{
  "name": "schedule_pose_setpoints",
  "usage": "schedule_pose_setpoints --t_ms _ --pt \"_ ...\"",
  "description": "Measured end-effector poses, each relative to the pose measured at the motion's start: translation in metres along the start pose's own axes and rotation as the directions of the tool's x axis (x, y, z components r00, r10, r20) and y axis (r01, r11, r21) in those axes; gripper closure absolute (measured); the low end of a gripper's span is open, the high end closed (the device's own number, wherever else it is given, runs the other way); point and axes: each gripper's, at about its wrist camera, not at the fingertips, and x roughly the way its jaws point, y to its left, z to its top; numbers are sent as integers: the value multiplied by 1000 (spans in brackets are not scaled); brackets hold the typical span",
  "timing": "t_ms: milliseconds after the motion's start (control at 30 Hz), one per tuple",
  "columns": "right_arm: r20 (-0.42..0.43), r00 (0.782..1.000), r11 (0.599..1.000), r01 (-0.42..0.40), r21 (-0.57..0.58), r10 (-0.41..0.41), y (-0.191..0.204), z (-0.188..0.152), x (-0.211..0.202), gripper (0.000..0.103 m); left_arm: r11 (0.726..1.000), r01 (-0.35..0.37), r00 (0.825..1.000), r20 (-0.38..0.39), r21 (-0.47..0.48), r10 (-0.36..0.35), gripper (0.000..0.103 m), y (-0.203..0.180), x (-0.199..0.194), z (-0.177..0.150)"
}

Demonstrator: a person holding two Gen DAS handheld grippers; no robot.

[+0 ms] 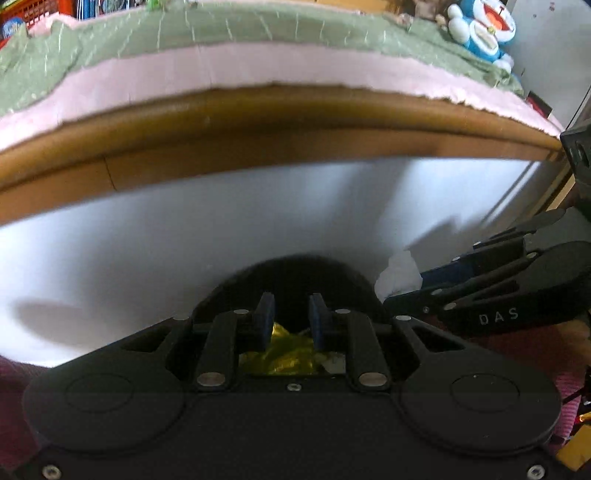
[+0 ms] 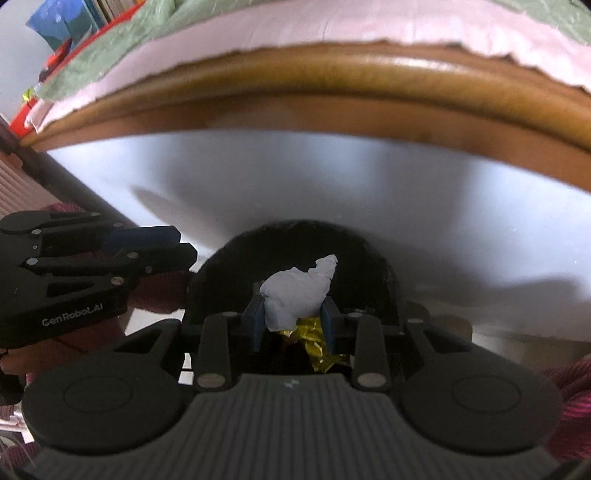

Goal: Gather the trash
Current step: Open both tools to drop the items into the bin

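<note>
My right gripper (image 2: 291, 308) points steeply down, shut on a crumpled white tissue (image 2: 295, 295) that sticks up past its blue pads. Right beneath it gapes the round dark mouth of a black bin (image 2: 291, 240). A crumpled gold foil wrapper (image 2: 319, 347) shows below the tissue, apparently inside the bin. My left gripper (image 1: 291, 306) hangs over the same bin (image 1: 291, 269), its blue pads a little apart with nothing between them. The gold wrapper (image 1: 288, 354) lies behind its fingers. The tissue (image 1: 399, 273) and right gripper (image 1: 391, 290) come in from the right there. The left gripper (image 2: 186, 245) shows at the left of the right wrist view.
The bin stands on a white floor (image 1: 147, 240) in front of a bed's wooden frame (image 1: 258, 122). A pink sheet (image 1: 221, 70) and green blanket (image 1: 240, 33) cover the bed, and a blue plush toy (image 1: 484, 29) sits at its far right. Maroon sleeves (image 2: 576, 387) frame the views.
</note>
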Motion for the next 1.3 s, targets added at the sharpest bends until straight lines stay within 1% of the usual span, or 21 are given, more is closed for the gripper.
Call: schedule_pose_setpoints --t_ms 100,133,167,233,300,333,367,567,733,767,933,1000,1100,1167,1200,1267,1300 --pt "-21 1000 1000 4 3 -4 0 -2 6 62 1000 -1 1000 -30 6 1 84 0 8 -2" --pt "-25 1000 1000 7 8 -7 0 -2 8 52 1000 -3 999 -37 7 4 84 0 10 -2" --pt "-27 1000 1000 8 14 -7 0 -2 9 46 1000 -6 999 -43 10 7 83 0 12 -2" --pt "-29 1000 1000 -1 26 2 -1 -1 11 42 1000 -13 998 -56 12 14 83 0 16 -3" --pt "-30 1000 999 -3 33 4 -1 1 12 37 1000 -18 997 -70 14 19 78 0 19 -2" --pt "-31 1000 999 -2 33 3 -1 1 11 35 1000 -19 997 -78 13 20 71 0 21 -2" --pt "-33 999 999 -2 33 3 -1 1 12 35 1000 -21 996 -84 11 22 65 1 22 -2" --pt "-35 999 999 2 36 -1 -2 2 13 30 999 -35 994 -104 9 36 48 0 26 -1" --pt "-19 1000 999 -2 36 3 -1 4 10 28 999 -42 994 -103 3 42 44 1 27 1" --pt "-15 1000 999 -3 35 4 -4 4 3 27 999 -43 994 -102 4 43 43 2 26 0" --pt "2 1000 1000 -8 27 8 -4 8 -3 27 999 -46 994 -95 10 47 43 1 19 2" --pt "20 1000 1000 -14 18 14 -2 11 -10 27 999 -32 995 -93 18 33 43 1 12 4" --pt "59 996 997 -73 1 72 0 21 -32 25 996 14 998 -68 83 -8 43 1 -9 14" --pt "104 988 994 -109 -28 111 1 32 -52 22 993 22 999 -32 119 -18 40 4 -27 25" --pt "128 985 992 -114 -45 119 3 37 -63 21 991 22 1000 -8 131 -22 38 6 -36 32" --pt "190 973 990 -116 -80 129 4 52 -86 20 990 14 998 63 140 -24 29 14 -59 51" --pt "221 966 989 -117 -93 135 4 60 -97 19 990 5 995 102 138 -19 27 18 -70 61"
